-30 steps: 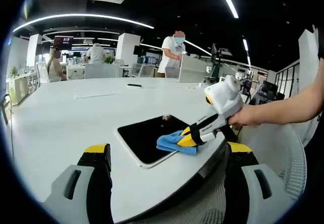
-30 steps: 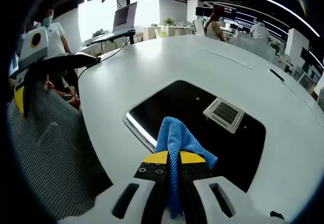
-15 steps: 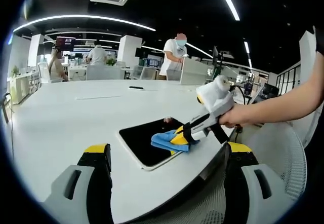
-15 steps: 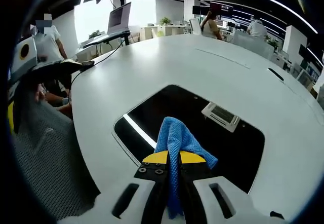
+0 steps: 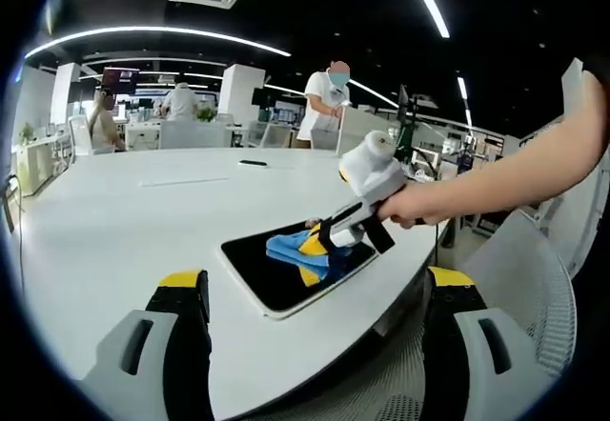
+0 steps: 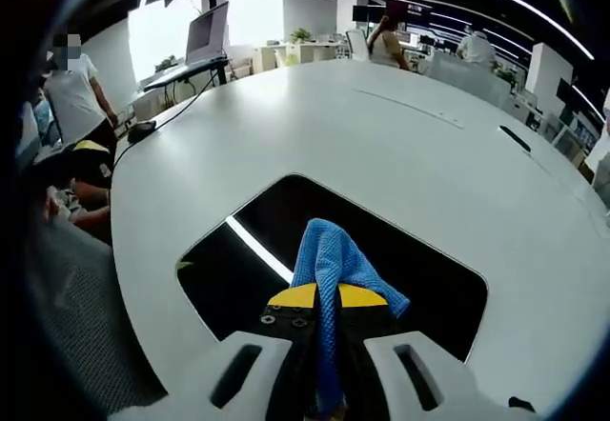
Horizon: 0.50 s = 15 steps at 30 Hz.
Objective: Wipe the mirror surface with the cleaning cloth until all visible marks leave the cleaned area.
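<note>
Wiping is the step in hand, as I judge it. My right claw point(image 6: 327, 321) is clamped on the blue microfibre cleaning cloth point(image 6: 334, 264), the yellow-tipped jaws pinching it with the free fold pushed out ahead and pressed onto the flat, dark rectangular mirror point(image 6: 410, 269). The mirror lies face-up on the wide white worktop point(image 6: 410, 145), near its curved front edge, and a bright light strip reflects in the glass just beside the cloth.

From the left gripper view I see the same thing side-on: the right claw point(image 5: 319, 243), held in a person's hand point(image 5: 408, 210), reaches in from the right, with the cloth point(image 5: 289, 247) bunched on the middle of the mirror point(image 5: 267, 273). My left claw point(image 5: 315, 292) hangs back over the near worktop edge point(image 5: 114, 221), jaws standing wide apart with nothing between them, well clear of the mirror.

I cannot pick out any individual marks on the glass; the reflections hide whatever is there, so I can't say how much cleaning is left.

The next move, I think, calls for firm downward pressure and strokes that cover the far and side parts of the mirror, without shoving the thin panel towards the worktop edge. Resting the left claw on a corner could steady it if it starts to slide.
</note>
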### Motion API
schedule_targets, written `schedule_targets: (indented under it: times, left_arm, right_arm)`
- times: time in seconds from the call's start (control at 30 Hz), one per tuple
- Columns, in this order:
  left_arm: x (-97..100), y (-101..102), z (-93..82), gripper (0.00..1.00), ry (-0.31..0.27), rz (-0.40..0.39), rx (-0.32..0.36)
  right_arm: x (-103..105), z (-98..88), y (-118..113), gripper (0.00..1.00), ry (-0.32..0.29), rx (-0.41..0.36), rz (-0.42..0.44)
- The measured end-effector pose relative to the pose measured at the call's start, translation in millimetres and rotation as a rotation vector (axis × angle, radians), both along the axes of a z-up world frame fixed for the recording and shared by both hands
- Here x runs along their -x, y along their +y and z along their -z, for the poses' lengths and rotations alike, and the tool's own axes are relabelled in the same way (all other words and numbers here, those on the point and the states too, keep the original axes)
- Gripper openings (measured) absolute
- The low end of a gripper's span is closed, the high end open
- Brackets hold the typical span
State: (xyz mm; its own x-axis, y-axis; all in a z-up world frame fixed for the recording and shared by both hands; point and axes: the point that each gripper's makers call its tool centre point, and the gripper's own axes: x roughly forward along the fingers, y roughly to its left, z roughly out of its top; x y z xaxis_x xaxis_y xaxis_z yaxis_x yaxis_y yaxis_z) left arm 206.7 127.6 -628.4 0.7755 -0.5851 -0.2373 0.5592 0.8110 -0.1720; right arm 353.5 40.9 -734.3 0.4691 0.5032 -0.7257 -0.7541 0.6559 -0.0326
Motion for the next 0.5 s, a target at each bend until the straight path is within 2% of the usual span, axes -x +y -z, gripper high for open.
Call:
schedule_targets:
  times: [0.5]
  left_arm:
    - [0.6,0.1,0.1,0.91,0.0,0.003,0.002]
  right_arm:
    - [-34.5,-0.2,4.4,0.01,0.0,0.039,0.018]
